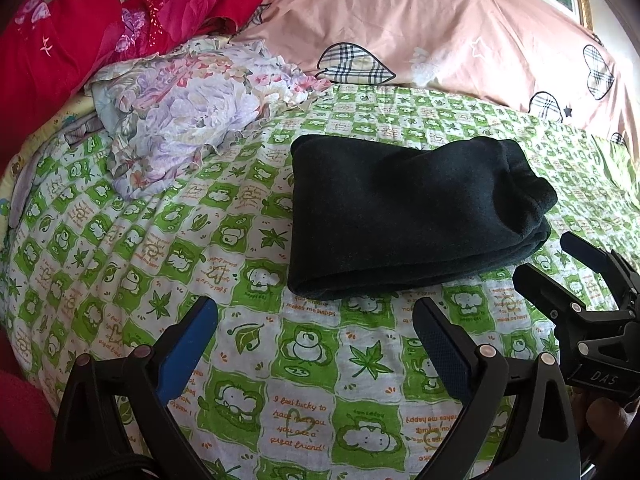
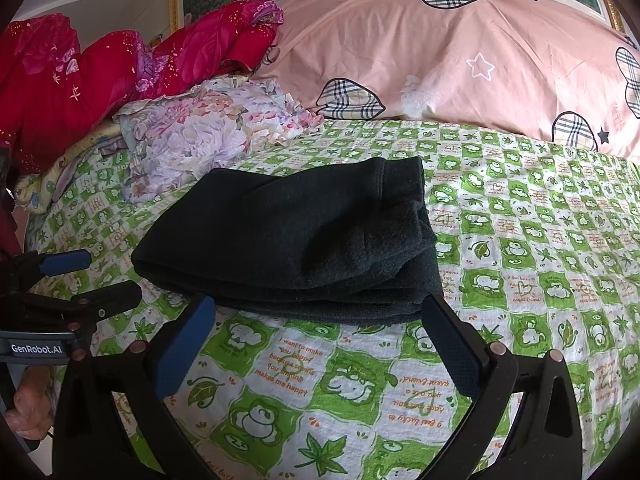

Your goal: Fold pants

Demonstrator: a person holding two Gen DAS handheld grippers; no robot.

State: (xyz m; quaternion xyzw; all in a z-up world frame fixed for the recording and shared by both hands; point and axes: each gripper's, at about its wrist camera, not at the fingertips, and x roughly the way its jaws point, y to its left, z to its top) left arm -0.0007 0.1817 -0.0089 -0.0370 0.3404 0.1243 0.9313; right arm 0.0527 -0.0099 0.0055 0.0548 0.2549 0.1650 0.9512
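Observation:
Dark green-black pants (image 1: 404,216) lie folded into a thick rectangular bundle on the green-and-white patterned sheet (image 1: 280,360). My left gripper (image 1: 316,312) hovers open just in front of the bundle's near edge, nothing between its blue pads. The right gripper (image 1: 548,256) shows at the right of this view, open, beside the bundle's right end. In the right wrist view the pants (image 2: 296,240) fill the middle, and my right gripper (image 2: 320,308) is open with its tips at the bundle's near edge. The left gripper (image 2: 104,276) appears at the left, open.
A crumpled floral cloth (image 1: 188,112) lies behind and left of the pants. Red bedding (image 1: 80,40) is piled at the back left, and a pink pillow with plaid hearts (image 1: 440,28) runs along the back. A hand (image 2: 32,408) holds the left tool.

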